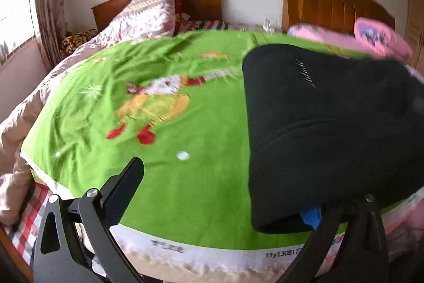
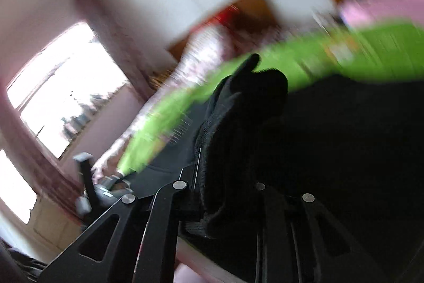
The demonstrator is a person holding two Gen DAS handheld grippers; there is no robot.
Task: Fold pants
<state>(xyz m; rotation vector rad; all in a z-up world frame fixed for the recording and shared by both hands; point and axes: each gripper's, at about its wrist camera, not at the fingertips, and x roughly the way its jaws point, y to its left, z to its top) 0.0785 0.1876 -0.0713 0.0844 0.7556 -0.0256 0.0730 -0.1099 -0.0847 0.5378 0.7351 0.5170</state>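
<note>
The black pants lie folded in a thick bundle on the right side of the green blanket. My left gripper is open: its left finger stands over bare blanket, and the right finger is hidden under the pants' near edge, where a blue pad shows. In the blurred, tilted right wrist view, my right gripper is shut on a bunched fold of the black pants, lifted above the rest of the fabric.
The blanket covers a bed with wooden headboards. A patterned quilt and red pillow lie far left, pink pillows far right. A bright window is at the left. The blanket's white front hem marks the bed's near edge.
</note>
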